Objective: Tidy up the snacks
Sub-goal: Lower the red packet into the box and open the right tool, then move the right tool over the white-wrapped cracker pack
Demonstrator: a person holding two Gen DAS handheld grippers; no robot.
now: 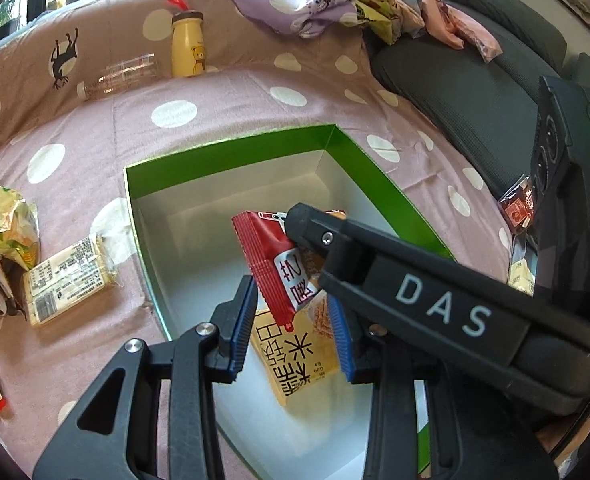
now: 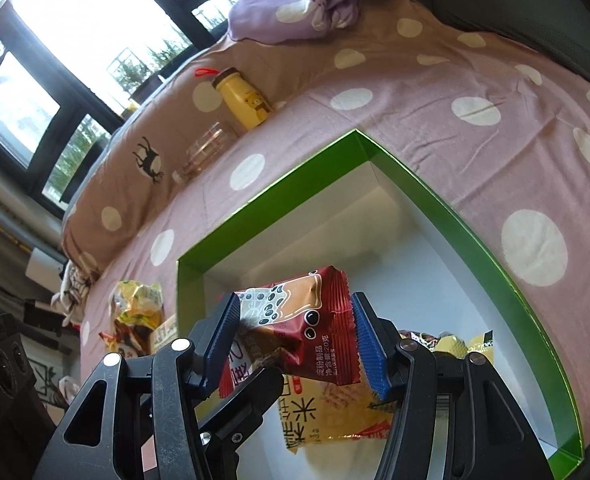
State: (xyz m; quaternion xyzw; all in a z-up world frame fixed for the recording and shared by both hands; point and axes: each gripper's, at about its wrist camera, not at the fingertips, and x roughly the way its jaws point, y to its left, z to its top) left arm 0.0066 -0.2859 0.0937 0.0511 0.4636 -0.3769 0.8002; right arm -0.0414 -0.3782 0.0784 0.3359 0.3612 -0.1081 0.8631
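The left gripper [image 1: 293, 320] is clamped on a yellow snack packet [image 1: 295, 354]: its blue pads [image 1: 242, 328] press the packet's two long sides. The packet's long axis runs along the fingers, its far end pointing away from the tool and down into the green box [image 1: 231, 160]. That far end is covered by the other tool and what it carries.

The right gripper [image 2: 297, 334] is closed on a dark red snack packet [image 2: 295, 324], its blue pads [image 2: 369, 352] pinching the crimped ends, so the packet's long axis lies across the jaws, from pad to pad. The packet tilts, its upper corner rising beyond the fingertips. In the left wrist view this tool reaches in from the right, and its red packet overlaps the yellow one just past the left fingertips; whether the two packets touch I cannot tell.

Both packets hang above the box's white floor, inside its green rim. The floor ahead of both tools is bare out to the far corner. Close under the right gripper, to its right, a few wrapped snacks [image 2: 451, 342] lie by the near wall. Left of the left gripper, outside the box on the spotted bedspread [image 1: 223, 92], lie a pale flat packet [image 1: 69, 280] and crumpled wrappers [image 1: 13, 224]. Farther ahead, a yellow bottle [image 1: 188, 46] stands upright and a clear bottle [image 1: 121, 76] lies on its side.
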